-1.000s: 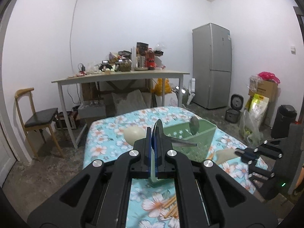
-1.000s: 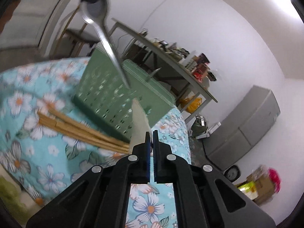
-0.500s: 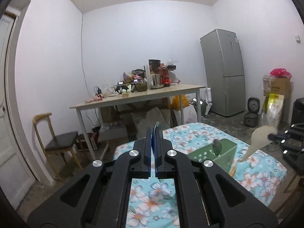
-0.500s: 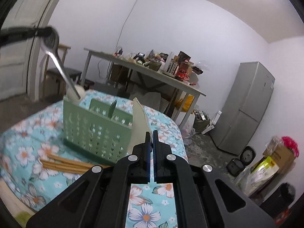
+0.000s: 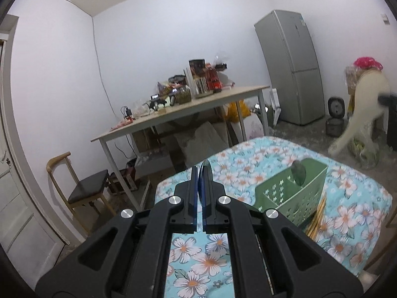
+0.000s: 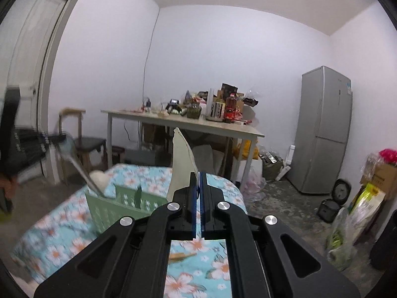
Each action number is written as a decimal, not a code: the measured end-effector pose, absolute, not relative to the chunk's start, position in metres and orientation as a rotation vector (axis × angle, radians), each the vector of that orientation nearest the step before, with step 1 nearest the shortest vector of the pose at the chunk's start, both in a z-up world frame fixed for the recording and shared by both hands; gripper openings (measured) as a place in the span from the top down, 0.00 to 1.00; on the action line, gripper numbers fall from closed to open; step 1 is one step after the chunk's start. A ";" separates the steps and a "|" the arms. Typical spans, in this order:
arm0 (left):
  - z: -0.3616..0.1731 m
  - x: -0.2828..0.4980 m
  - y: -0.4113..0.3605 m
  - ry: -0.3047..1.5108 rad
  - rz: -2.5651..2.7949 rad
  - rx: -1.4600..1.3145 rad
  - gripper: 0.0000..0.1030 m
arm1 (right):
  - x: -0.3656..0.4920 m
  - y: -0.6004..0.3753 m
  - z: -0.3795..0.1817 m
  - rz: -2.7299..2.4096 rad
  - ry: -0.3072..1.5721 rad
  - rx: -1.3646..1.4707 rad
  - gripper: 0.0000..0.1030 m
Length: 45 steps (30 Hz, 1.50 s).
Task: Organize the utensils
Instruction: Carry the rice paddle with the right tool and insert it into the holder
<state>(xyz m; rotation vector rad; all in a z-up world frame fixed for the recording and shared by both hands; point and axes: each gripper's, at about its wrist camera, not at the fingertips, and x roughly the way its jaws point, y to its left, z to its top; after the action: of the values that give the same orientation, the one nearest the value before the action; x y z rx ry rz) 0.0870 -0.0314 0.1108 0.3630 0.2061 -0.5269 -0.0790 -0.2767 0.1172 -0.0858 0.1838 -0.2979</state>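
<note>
Lifted clear since a second ago, right gripper clamped on a cream spatula standing blade-up, left gripper pinching a metal spoon, green caddy now lower left of the right view, nearer the left tool.

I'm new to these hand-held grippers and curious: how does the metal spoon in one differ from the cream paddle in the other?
The metal spoon is shiny grey and slim; the cream paddle is matt, broad and flat. The spoon slants down toward the green caddy from the left gripper; the paddle rises from the right gripper. Both are clamped in shut grippers above the floral tablecloth.
</note>
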 end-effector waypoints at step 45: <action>0.047 0.103 0.000 0.392 -0.585 0.107 0.31 | 0.004 -0.311 0.085 -0.193 0.401 0.126 0.73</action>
<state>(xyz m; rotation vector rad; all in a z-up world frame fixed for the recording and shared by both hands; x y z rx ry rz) 0.1029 -0.0002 0.0472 0.1066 0.3916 -0.5849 0.0039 -0.3112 0.0846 0.1256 0.4014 -0.1929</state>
